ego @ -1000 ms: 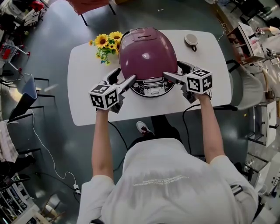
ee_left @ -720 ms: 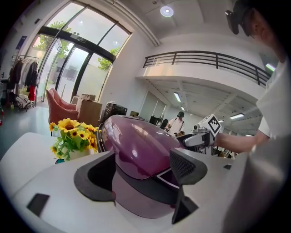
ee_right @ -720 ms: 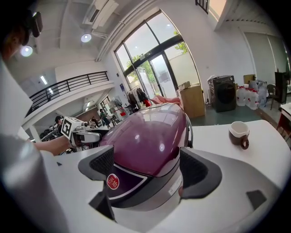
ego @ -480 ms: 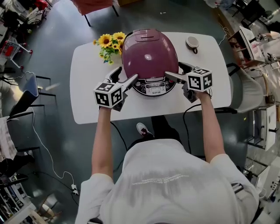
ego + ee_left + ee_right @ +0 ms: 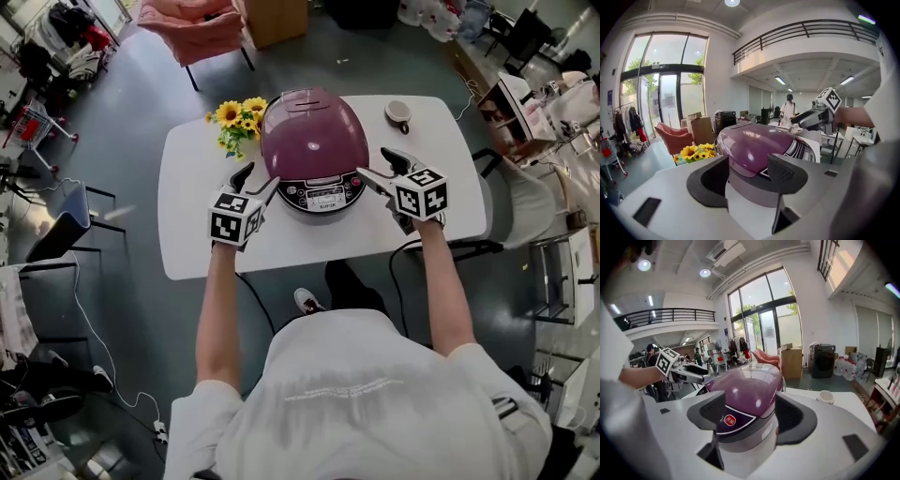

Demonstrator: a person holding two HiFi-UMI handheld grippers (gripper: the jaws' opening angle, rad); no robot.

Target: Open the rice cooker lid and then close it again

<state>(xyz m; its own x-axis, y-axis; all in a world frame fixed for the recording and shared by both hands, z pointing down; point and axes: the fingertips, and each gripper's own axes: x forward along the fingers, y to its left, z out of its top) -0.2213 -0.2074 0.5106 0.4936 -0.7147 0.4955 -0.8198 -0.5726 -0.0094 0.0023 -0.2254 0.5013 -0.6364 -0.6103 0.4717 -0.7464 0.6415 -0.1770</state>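
Observation:
The purple rice cooker [image 5: 314,136] stands mid-table with its lid down and its control panel [image 5: 324,197] facing me. My left gripper [image 5: 255,181] hovers off the cooker's front left. Its jaws have just been closing, with nothing between the pads, and it is open. My right gripper [image 5: 380,167] hovers off the front right. Its jaws have also just been closing, and they touch nothing. In the left gripper view the cooker [image 5: 754,145] lies beyond the jaws. In the right gripper view the cooker's front, with a red button [image 5: 729,420], shows in the gap without contact.
The white table [image 5: 197,225] also bears sunflowers [image 5: 239,117] at the cooker's back left and a small cup [image 5: 397,114] at the back right. A pink armchair [image 5: 192,28] stands beyond the table, and a chair [image 5: 525,202] stands at its right end.
Both grippers have drawn back from the cooker's front sides, where their tips were touching, and lifted. Both pairs of jaws stand narrower. The head view has shifted.

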